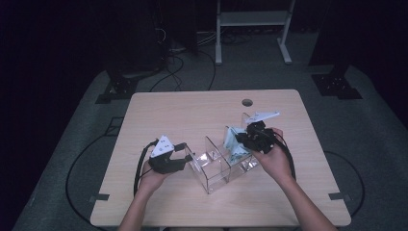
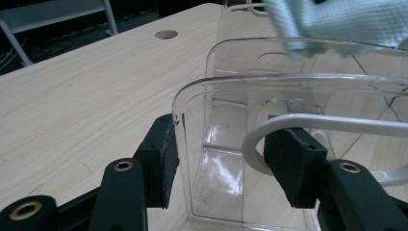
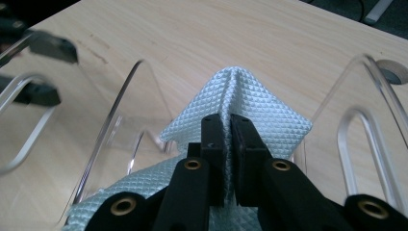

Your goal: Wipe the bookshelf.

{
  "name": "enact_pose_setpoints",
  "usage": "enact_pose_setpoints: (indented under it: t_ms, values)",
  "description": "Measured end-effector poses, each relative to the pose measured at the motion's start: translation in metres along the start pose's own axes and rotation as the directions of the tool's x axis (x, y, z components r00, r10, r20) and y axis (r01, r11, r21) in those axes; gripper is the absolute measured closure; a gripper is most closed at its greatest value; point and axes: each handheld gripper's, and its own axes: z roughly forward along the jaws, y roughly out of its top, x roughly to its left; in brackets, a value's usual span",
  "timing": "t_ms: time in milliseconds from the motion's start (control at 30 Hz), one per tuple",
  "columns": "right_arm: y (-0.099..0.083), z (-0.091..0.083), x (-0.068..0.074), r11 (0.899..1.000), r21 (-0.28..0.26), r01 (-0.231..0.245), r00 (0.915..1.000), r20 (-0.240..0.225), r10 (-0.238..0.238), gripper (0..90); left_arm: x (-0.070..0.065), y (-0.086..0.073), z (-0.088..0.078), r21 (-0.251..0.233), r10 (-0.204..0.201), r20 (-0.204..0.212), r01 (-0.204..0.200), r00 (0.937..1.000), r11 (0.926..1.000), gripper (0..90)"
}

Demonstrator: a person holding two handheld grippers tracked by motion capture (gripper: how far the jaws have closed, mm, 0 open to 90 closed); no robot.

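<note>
Cloth (image 3: 240, 103) pinched in right claw (image 3: 227, 127); left claw (image 2: 226, 159) clamps organizer wall (image 2: 192, 125).

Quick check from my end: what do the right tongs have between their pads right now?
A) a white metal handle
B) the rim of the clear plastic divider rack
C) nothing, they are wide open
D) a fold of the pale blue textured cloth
D: in the right gripper view the right tongs are pinched tight on a raised fold of the pale blue textured cloth.

A clear plastic organizer (image 1: 219, 168) with upright dividers stands on the bench, a pale blue waffle-textured cloth (image 3: 240, 103) pinched up over its compartments.
</note>
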Motion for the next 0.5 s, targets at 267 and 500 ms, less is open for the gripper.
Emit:
enact_pose_setpoints:
  t_ms: [267,500]
  values:
    - [0.027,0.031,-0.008,0.999,0.014,-0.032,0.9995,0.001,0.032,84.5,0.0,0.0,0.0,-0.003,-0.005,-0.002,0.005,1.0,1.0,46.8]
    - [0.035,0.041,-0.014,0.998,0.02,-0.063,0.9979,-0.011,0.063,84.4,0.0,-0.001,0.0,-0.005,-0.011,-0.005,0.011,0.9999,0.9999,46.8]
